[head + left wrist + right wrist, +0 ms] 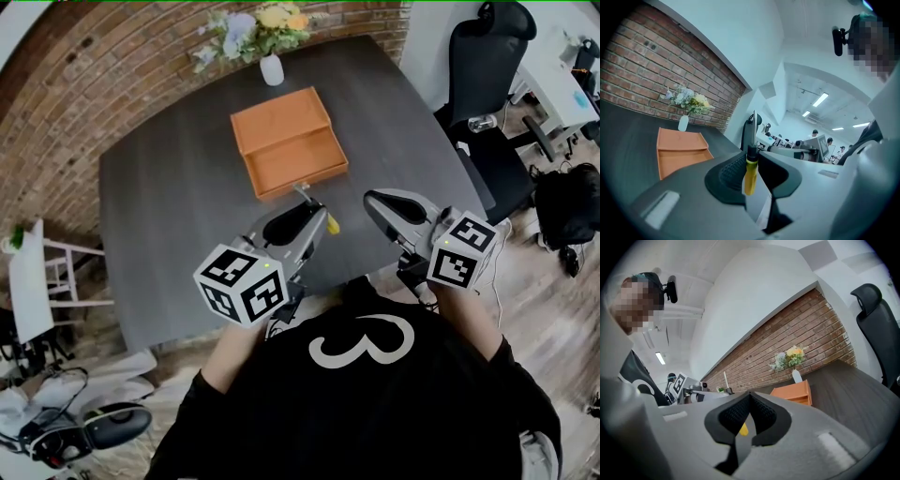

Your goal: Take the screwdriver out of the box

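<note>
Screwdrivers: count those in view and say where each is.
1. The screwdriver is clamped in the left hand-held gripper, outside the orange box; the box's walls may hide others.

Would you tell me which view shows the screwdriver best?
The left gripper view: the screwdriver is clamped in the left tongs, with yellow handle, black collar and shaft visible. The head view shows only its shaft and a yellow end; the right gripper view, a yellow speck.
</note>
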Tool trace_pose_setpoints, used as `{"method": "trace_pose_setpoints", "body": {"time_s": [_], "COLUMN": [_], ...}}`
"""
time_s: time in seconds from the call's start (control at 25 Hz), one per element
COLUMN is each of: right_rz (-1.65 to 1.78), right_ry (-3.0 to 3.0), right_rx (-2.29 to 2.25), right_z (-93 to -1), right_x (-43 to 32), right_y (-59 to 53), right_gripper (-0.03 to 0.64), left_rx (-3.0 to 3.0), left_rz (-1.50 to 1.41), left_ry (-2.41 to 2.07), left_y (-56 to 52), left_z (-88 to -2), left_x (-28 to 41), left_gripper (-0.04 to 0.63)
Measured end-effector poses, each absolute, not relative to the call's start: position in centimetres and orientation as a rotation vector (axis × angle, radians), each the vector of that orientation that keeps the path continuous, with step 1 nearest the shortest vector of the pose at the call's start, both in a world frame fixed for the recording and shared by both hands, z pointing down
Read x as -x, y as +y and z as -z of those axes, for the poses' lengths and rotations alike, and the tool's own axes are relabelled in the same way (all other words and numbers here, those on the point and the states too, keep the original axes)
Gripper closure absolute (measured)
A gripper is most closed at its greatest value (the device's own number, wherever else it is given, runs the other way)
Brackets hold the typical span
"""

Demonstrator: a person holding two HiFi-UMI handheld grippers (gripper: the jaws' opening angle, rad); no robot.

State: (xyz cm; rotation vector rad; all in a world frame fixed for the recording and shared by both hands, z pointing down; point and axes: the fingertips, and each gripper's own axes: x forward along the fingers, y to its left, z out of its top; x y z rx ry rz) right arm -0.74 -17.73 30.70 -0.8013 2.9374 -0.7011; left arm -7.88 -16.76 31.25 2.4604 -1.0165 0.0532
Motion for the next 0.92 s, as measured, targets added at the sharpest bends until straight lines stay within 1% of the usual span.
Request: {"method": "trace_pose_setpoints", "body": {"time_s": [0.92], "right_rz": [0.749], "right_ry": [2.912], "right_rx": [0.816], "right_z": [-31.2], "right_x": [0.0], "right_y": [-18.9], "right_gripper": [0.617], "left_rx": [-2.487], "left_rz": [-0.122], "left_ry": [-1.051], "left_y": [-17.7], "left_z": [-31.3], "left_x": [7.1], "left_gripper": [0.497]}}
